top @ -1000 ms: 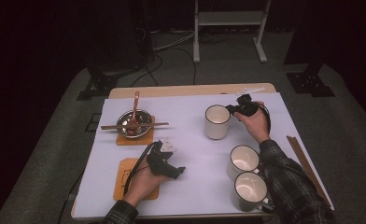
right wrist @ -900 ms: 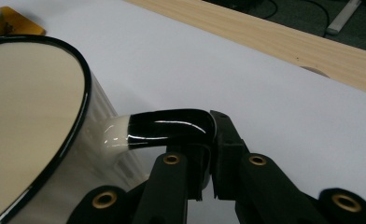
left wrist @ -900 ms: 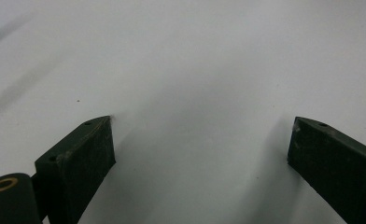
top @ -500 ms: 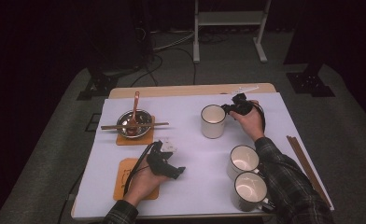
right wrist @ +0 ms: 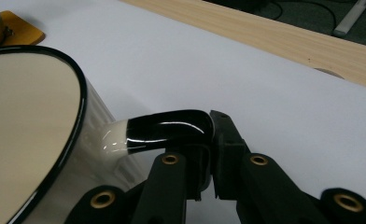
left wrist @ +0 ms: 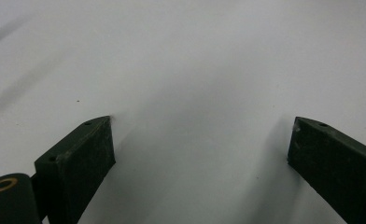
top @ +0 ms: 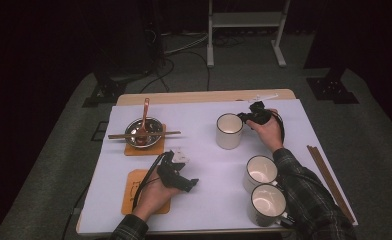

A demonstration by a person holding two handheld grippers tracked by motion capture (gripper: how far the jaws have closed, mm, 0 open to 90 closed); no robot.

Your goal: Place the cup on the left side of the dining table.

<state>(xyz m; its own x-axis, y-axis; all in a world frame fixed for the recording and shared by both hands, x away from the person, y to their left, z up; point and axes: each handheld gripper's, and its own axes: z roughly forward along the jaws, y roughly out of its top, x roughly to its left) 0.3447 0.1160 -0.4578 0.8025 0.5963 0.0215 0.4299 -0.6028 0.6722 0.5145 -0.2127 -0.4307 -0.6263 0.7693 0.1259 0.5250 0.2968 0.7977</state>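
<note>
A cream mug [top: 229, 131] with a black rim stands upright on the white table cover [top: 199, 120], right of centre. My right gripper [top: 245, 117] comes at it from the right and is shut on the mug's black handle [right wrist: 167, 126]. In the right gripper view the jaws [right wrist: 209, 128] pinch that handle beside the mug's wall [right wrist: 27, 140]. My left gripper [top: 186, 183] rests low over the cover near the front left. It stands open, and only bare white cover lies between its jaws [left wrist: 200, 135].
Two more cream mugs [top: 260, 171] [top: 269, 204] stand at the front right by the right forearm. A metal bowl [top: 143, 134] with a spoon and chopsticks across it sits on an orange coaster at the left. Another orange coaster [top: 132, 186] lies under the left hand. Brown chopsticks [top: 331, 182] lie along the right edge.
The right hand, with the mug in its gripper, has shifted slightly to the left. The left hand has stayed where it was.
</note>
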